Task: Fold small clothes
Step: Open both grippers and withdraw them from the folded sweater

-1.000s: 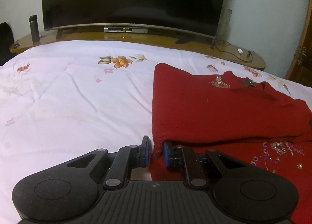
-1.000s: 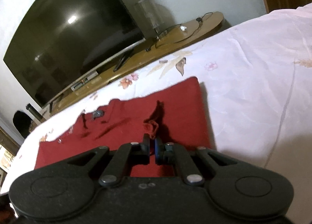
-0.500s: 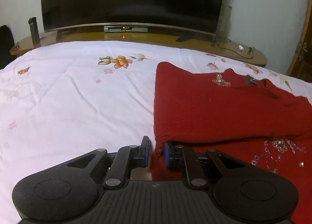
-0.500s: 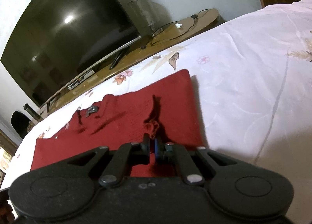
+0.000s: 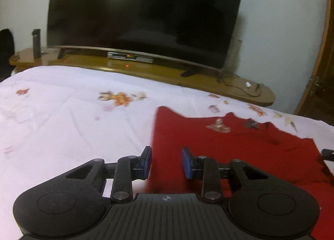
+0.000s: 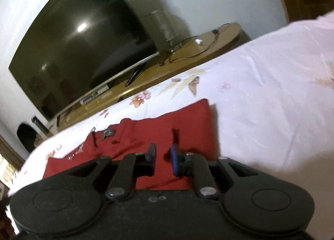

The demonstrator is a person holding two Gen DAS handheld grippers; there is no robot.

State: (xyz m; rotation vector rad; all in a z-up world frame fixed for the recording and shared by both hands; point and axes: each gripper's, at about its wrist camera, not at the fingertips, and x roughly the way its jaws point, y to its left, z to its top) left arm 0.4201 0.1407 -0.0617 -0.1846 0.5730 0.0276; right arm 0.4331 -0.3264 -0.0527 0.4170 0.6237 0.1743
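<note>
Nearest in the left wrist view, the left gripper (image 5: 166, 161) has its blue-padded fingers (image 5: 147, 161) parted; they have just been opening, and nothing is pinched between them, though the near left edge of the red knitted garment (image 5: 240, 148) shows through the gap. In the right wrist view the right gripper (image 6: 163, 159) likewise stands a little apart, its fingers (image 6: 174, 161) having just been opening, with red cloth seen behind them but not pressed by the pads. The garment lies flat and folded on the white bedspread with faded flower prints (image 5: 62, 127), a patch of pale beads (image 5: 219, 126) and a small dark tag (image 5: 251, 124) near its far neckline. Beyond the bed runs a long, curved wooden counter (image 5: 240, 89) bearing a dark cylindrical bottle (image 5: 36, 43) at its left end, a slim set-top box (image 5: 130, 57) and loose cables (image 5: 250, 89) at its right. On it stands a large curved black television (image 5: 146, 14) against a white wall.
</note>
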